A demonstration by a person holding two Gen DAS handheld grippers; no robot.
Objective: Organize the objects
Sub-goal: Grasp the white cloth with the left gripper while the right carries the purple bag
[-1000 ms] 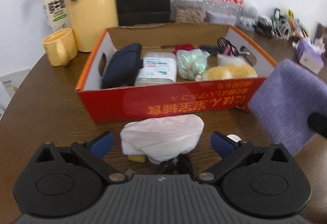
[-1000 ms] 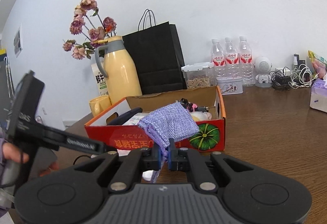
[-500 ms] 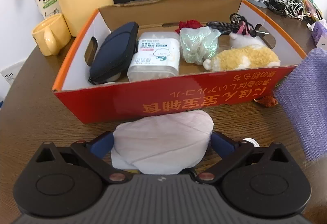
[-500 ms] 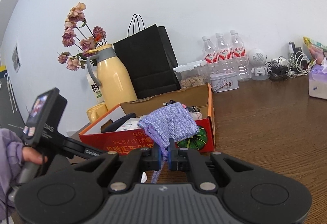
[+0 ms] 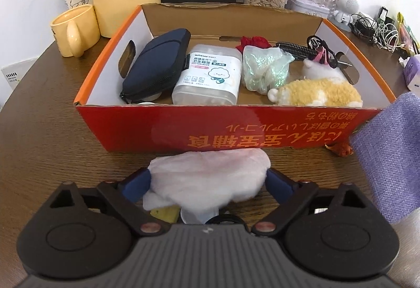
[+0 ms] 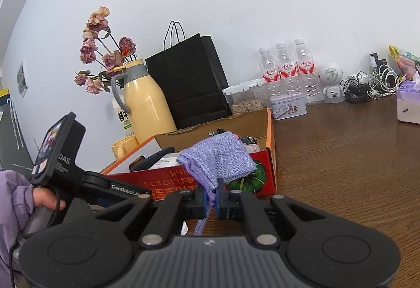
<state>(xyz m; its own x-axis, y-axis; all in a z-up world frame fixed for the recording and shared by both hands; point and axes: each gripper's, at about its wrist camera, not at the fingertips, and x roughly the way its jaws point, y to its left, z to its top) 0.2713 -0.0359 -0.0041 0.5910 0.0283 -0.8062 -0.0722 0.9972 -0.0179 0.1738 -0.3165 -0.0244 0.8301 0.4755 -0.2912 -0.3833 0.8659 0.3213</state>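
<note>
Now left tongs [image 5: 207, 180] are closing around the soft white crumpled bag [image 5: 210, 172], at 6 o'clock of the red box [image 5: 225, 127] on the tabletop [image 5: 44, 135]; light, squashy, so pinching mid-bulk. Right tongs [image 6: 210, 194] are clamping the limp purple pouch [image 6: 218, 156].

Lilac woven pouch [image 6: 220, 159], red box [image 5: 225, 127]
</note>
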